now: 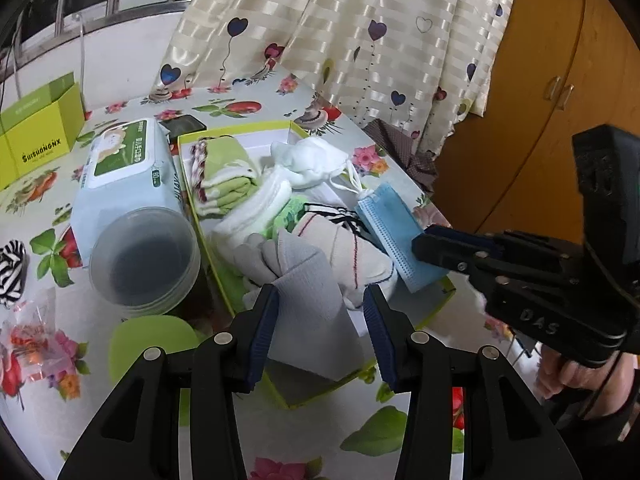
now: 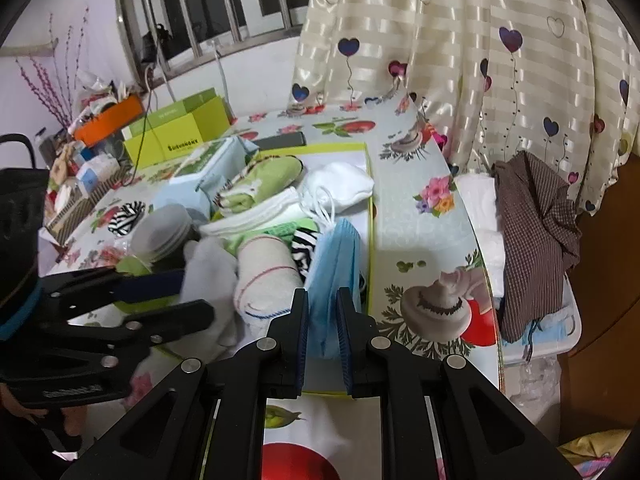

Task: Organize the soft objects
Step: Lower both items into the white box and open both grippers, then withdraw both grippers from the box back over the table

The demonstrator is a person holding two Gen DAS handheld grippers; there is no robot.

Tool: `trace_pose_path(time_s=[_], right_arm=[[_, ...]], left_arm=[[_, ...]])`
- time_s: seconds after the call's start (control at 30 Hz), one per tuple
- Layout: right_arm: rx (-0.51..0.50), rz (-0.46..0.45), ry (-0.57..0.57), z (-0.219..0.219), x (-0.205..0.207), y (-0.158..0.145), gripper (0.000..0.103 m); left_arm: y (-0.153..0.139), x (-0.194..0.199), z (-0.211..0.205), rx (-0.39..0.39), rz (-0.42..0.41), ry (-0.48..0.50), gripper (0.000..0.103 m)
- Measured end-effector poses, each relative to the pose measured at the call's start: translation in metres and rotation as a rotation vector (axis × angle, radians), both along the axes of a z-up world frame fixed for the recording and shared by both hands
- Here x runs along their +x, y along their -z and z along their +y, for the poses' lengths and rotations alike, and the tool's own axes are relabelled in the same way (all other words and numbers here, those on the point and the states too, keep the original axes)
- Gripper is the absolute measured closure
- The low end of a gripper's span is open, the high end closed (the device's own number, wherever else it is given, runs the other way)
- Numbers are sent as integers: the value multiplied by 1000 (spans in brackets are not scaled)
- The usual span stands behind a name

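A shallow green-rimmed box (image 1: 240, 130) (image 2: 371, 224) on the table holds folded green cloths (image 1: 228, 172), a white mask (image 1: 316, 160) (image 2: 340, 184), white pads, a cream striped sock (image 1: 356, 252) (image 2: 266, 280) and a grey sock (image 1: 304, 276) (image 2: 208, 264). My left gripper (image 1: 322, 304) is shut on the grey sock at the box's near end; it also shows in the right wrist view (image 2: 192, 292). My right gripper (image 2: 323, 312) is shut on a stack of blue face masks (image 2: 336, 264) (image 1: 392, 228) at the box's right side.
A wet-wipes pack (image 1: 128, 172), a clear round lidded jar (image 1: 144, 260), a green carton (image 1: 36, 136), a zebra-striped scrunchie (image 1: 12, 268) (image 2: 126, 216) and a snack packet (image 1: 36, 344) lie left of the box. A curtain (image 1: 360, 32) hangs behind. A brown garment (image 2: 536, 236) lies off the table's right edge.
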State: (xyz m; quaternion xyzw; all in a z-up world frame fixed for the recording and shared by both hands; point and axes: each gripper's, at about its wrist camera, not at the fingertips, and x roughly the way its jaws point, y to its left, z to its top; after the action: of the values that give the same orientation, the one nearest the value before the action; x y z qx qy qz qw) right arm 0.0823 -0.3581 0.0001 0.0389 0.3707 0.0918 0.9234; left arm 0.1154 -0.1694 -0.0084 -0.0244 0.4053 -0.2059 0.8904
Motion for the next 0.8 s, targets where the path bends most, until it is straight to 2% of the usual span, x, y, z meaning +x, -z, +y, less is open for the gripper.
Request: trace_pose_path(time_s=[0.07, 0.17, 0.23, 0.4, 0.6, 0.8], right_arm=[[-5, -8, -4, 2, -3, -4, 87], [-17, -22, -1, 5, -8, -11, 74], [-26, -36, 3, 8, -12, -18, 60], [-38, -69, -1, 16, -21, -31, 45], [-51, -86, -7, 28, -30, -41, 40], [-63, -98, -23, 39, -38, -48, 38]], left_arm=[[-1, -1, 1, -3, 9, -1, 57], [-6, -6, 5, 0, 7, -16, 57], [-13, -13, 7, 7, -19, -21, 57], [-32, -30, 10, 33, -98, -30, 57], [-44, -45, 20, 46, -143, -51, 57], [-50, -56, 34, 43, -158, -87, 57]])
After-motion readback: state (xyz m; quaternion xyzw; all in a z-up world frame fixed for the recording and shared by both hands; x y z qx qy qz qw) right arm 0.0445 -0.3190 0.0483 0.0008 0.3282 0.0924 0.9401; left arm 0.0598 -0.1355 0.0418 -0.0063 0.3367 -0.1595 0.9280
